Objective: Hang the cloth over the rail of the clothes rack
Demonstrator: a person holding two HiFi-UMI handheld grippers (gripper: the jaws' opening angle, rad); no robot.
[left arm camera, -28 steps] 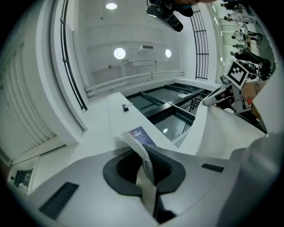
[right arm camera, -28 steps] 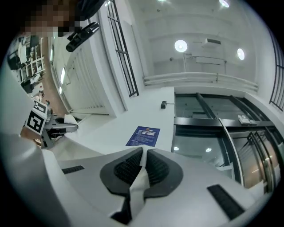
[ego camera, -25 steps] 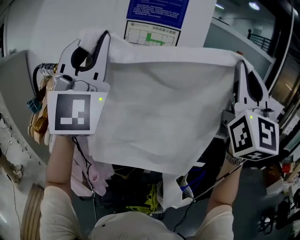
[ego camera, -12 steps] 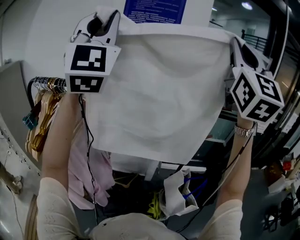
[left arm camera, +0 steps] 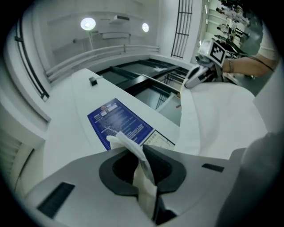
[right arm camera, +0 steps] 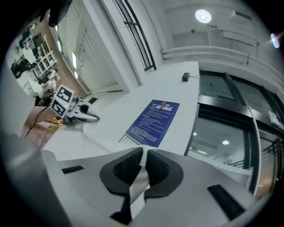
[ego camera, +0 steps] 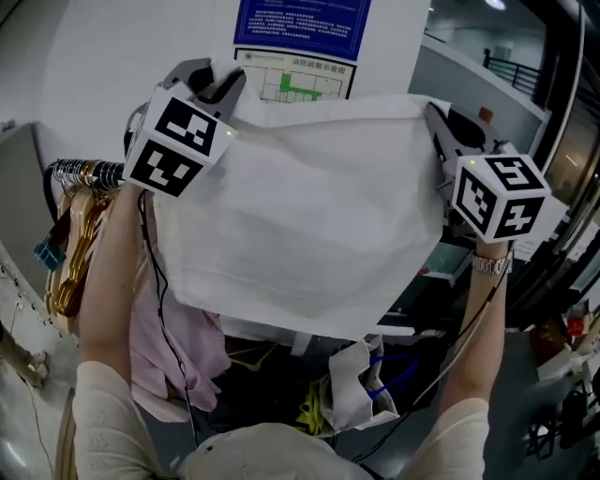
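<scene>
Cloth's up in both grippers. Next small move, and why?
Probably shift both grippers left toward the rail, jaws shut. The left gripper and right gripper each pinch a top corner of the white cloth, which hangs spread between them. The rail, carrying hangers, shows beyond the cloth's left edge, so the cloth isn't over it yet.

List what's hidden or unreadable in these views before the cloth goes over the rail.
- Rail: head view shows only a short stretch with hangers; left gripper and cloth cover the rest.
- Rail again: in neither gripper view.
- Blue notice: print too small in every view; top cut by the head view's edge.
- Clutter below the cloth: dark, partly covered, head view.
</scene>
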